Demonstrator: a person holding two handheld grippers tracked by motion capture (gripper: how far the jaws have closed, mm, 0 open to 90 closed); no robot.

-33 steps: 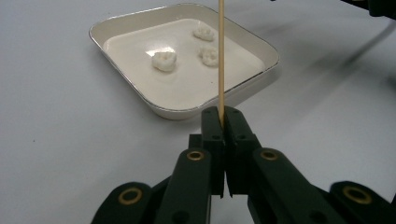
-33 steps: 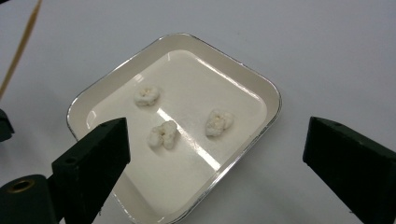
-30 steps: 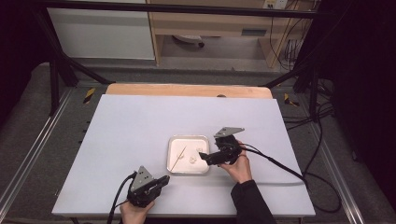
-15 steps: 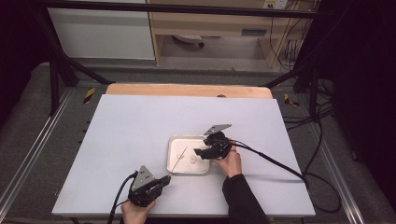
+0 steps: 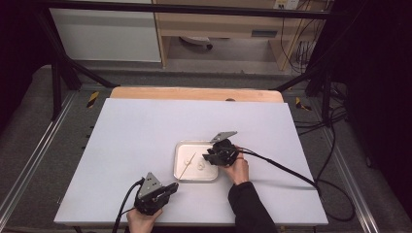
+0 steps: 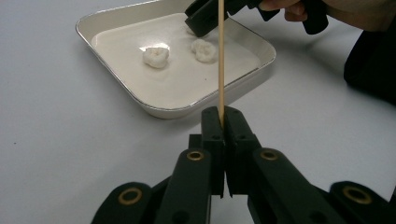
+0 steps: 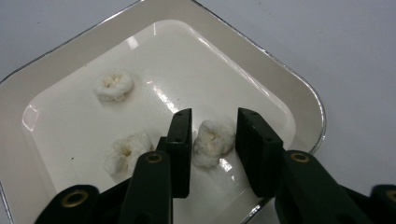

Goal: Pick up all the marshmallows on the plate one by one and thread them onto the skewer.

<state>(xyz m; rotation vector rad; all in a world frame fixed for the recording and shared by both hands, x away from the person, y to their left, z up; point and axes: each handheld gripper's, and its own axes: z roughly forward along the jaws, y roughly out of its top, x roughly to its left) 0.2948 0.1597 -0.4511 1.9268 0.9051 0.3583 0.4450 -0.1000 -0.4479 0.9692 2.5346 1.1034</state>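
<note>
Three white, puffy marshmallow pieces lie in the square white tray (image 7: pixel 299 93). The right hand-held gripper (image 7: pixel 212 154), lower middle, has dropped in, jaws narrowing around one marshmallow piece (image 7: pixel 212 140), not yet pinching. The left hand-held gripper (image 6: pixel 223 122) clamps a thin wooden skewer (image 6: pixel 221 56), ready for threading.

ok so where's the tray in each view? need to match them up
High view: tray at table centre, slightly toward the person's side.
Left gripper view: upper left to centre, beyond the jaws.
Right gripper view: takes up most of the frame, its floor under the jaws.
Shared landmark: the white lumps lying in it.
</note>
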